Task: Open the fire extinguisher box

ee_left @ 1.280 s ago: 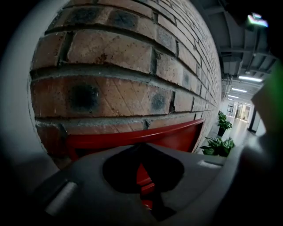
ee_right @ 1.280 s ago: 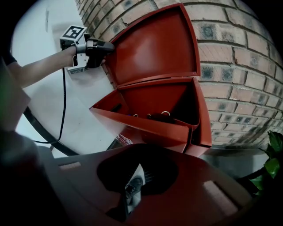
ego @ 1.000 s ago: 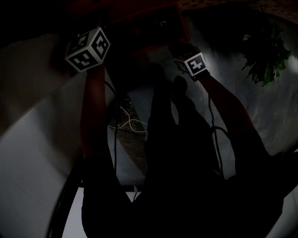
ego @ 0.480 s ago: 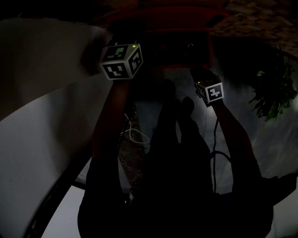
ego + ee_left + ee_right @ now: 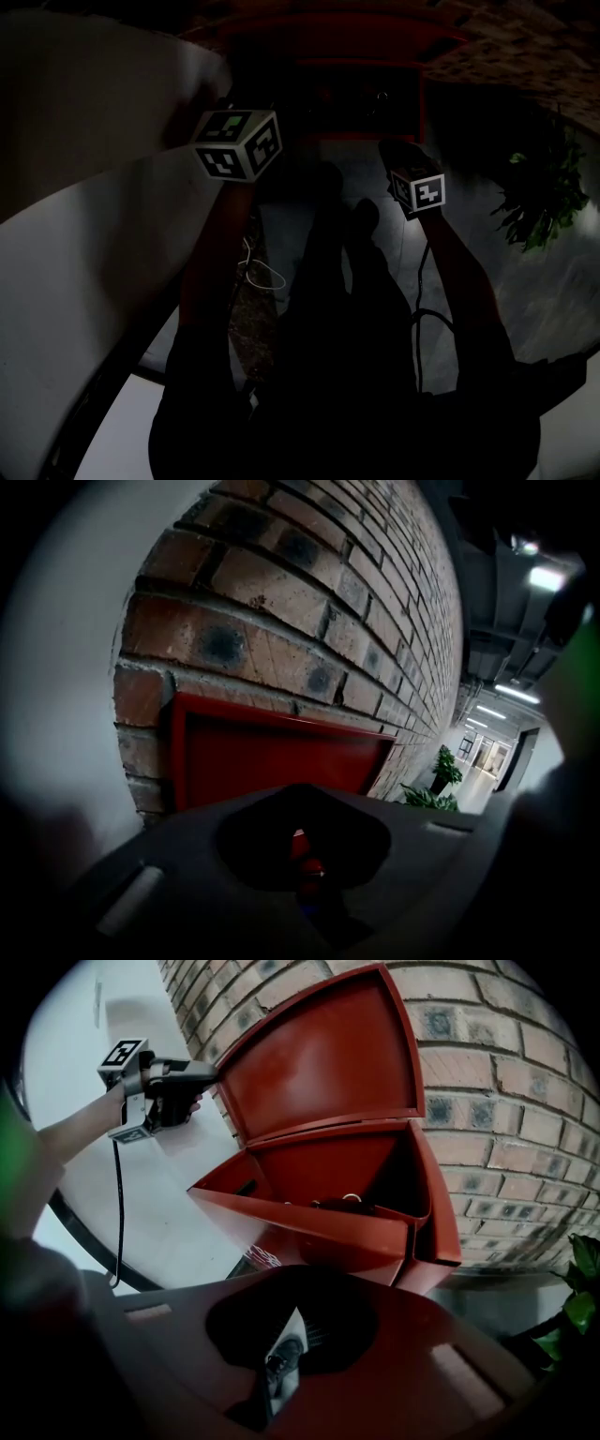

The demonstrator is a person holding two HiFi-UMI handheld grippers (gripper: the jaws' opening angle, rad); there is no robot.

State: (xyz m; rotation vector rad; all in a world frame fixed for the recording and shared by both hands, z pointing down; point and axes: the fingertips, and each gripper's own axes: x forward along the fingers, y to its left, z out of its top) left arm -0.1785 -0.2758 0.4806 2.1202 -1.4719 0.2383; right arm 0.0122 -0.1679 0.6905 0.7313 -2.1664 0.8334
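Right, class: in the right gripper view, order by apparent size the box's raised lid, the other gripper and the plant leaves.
1. raised lid
2. left gripper and plant leaves: too alike to rank, since the frame edge cuts off the leaves.

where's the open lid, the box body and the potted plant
lid (image 5: 319, 1054), right gripper view, middle of its inner face
box body (image 5: 319, 1232), right gripper view, front wall
potted plant (image 5: 446, 764), left gripper view, its leaves
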